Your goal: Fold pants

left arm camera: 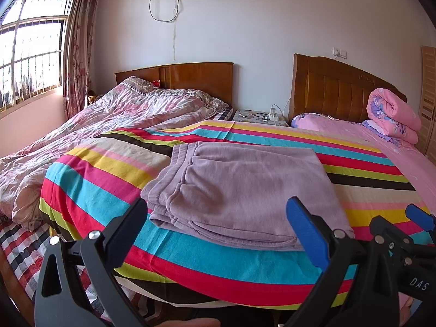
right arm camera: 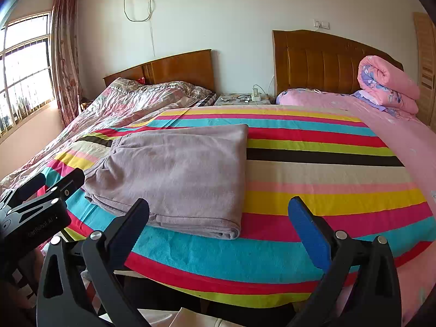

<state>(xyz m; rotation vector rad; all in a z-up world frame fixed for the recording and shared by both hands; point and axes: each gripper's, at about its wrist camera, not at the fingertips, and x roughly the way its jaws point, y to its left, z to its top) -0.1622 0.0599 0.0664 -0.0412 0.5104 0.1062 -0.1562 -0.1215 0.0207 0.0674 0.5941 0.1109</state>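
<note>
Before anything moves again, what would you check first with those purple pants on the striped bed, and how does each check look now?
1. Pants folded into a compact stack: ok.
2. Stack rests fully on the striped blanket, clear of its near edge: ok.
3. Left gripper jaws spread wide and empty, not touching the pants: ok.
4. Right gripper jaws spread wide and empty, pants off to its left: ok.
5. Edges aligned: not ok, layers at the waistband end sit slightly staggered.
6. Whether another fold is needed: cannot tell.
</note>
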